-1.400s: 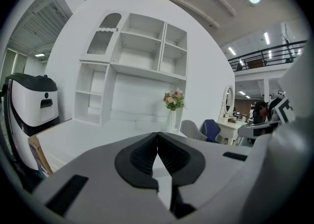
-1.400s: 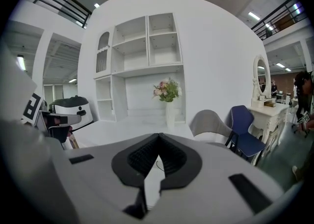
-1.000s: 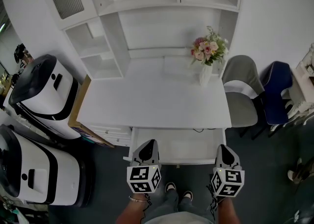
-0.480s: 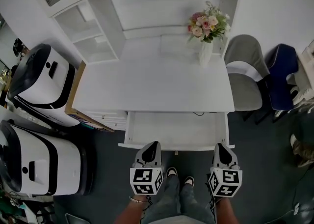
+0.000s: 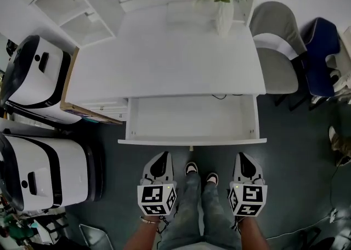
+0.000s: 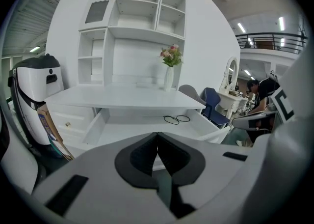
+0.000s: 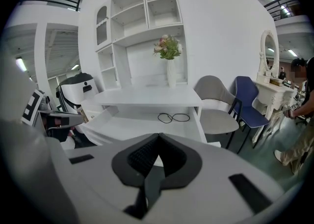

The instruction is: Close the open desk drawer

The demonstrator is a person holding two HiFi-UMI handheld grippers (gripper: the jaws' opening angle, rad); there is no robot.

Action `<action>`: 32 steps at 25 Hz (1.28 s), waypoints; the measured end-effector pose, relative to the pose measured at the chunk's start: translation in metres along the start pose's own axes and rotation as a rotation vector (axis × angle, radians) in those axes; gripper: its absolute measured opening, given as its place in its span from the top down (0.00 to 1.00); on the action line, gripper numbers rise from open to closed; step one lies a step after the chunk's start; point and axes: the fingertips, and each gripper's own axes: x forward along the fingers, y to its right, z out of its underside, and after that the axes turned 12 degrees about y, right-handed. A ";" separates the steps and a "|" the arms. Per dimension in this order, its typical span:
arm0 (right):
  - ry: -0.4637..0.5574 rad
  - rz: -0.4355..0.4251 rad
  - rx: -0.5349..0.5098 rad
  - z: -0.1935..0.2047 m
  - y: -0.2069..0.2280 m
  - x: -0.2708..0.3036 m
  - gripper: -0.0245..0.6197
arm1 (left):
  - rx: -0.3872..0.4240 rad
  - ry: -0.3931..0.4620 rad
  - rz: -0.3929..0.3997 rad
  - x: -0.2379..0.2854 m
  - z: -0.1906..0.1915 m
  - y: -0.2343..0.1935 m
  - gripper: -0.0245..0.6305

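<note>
The white desk [image 5: 164, 57] has its wide drawer [image 5: 192, 120] pulled out, and its front edge [image 5: 192, 141] faces me. A thin black cable [image 6: 176, 118] lies at the back of the drawer, also seen as the cable [image 7: 173, 117] in the right gripper view. My left gripper [image 5: 160, 157] hangs a short way in front of the drawer's left half, shut and empty. My right gripper [image 5: 243, 155] hangs before the drawer's right end, also shut and empty. Neither touches the drawer. In the gripper views, the left gripper [image 6: 157, 134] and the right gripper [image 7: 158, 135] show jaws pressed together.
A vase of flowers [image 5: 224, 2] stands at the desk's back right. A grey chair [image 5: 277, 51] and a blue chair [image 5: 323, 51] stand to the right. Two white machines [image 5: 38, 79] [image 5: 38, 172] crowd the left. My feet [image 5: 200, 176] are between the grippers. A person [image 7: 299, 115] stands far right.
Both grippers were over the drawer's front edge a second ago; now they sit apart from it, nearer my body. The view has tipped down and more of the drawer's inside shows.
</note>
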 end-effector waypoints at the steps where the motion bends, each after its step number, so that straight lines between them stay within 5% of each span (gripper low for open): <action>1: -0.006 -0.001 0.003 0.005 0.001 0.000 0.95 | -0.001 -0.005 -0.008 0.000 0.003 -0.002 0.93; 32: -0.080 -0.004 -0.032 0.057 0.003 0.047 0.95 | 0.004 -0.041 -0.083 -0.008 0.027 -0.022 0.93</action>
